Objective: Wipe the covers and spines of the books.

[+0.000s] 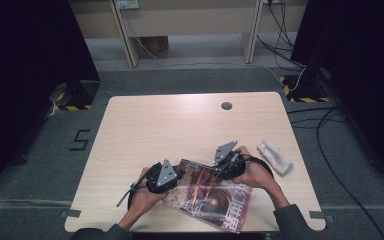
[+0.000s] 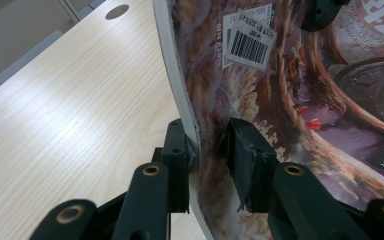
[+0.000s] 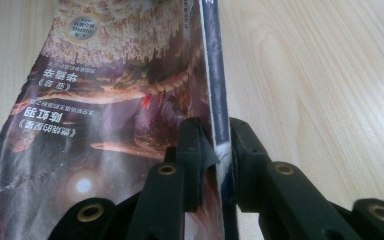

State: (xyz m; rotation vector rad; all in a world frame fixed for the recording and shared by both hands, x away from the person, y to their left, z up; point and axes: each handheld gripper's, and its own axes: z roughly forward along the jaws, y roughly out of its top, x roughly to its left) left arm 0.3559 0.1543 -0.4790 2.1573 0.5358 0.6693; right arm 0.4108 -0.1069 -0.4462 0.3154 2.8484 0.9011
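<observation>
**Book gripped at 2 edges, not yet clear of the table**

High view: a paperback book (image 1: pixel 211 194) with a dark reddish cover lies near the front edge of the light wooden table (image 1: pixel 180 125), between the person's 2 hands. The left gripper (image 1: pixel 176 176) meets its left edge and the right gripper (image 1: pixel 219 169) its upper right edge. The book looks slightly raised at the far side, though I cannot tell how much of it rests on the wood. A crumpled white cloth (image 1: pixel 275 156) lies apart to the right, and a round cable hole (image 1: pixel 226 105) sits near the far edge. Beyond the table are grey carpet, pale furniture legs, trailing cables and dark screens on both sides.

Left gripper view: the jaws stand on either side of the book's (image 2: pixel 300 100) page edge. One pad touches the underside; the other shows a narrow gap to the cover, so this hold looks loose rather than clamped. A barcode sticker (image 2: pixel 250 45) sits further up the cover.

Right gripper view: the jaws are pressed together on the book's (image 3: pixel 105 100) edge, with the pages pinched between the pads.

Judged from this, the grasp is made on the right and unsettled on the left; lifting, opening or moving the book is left to do.
</observation>
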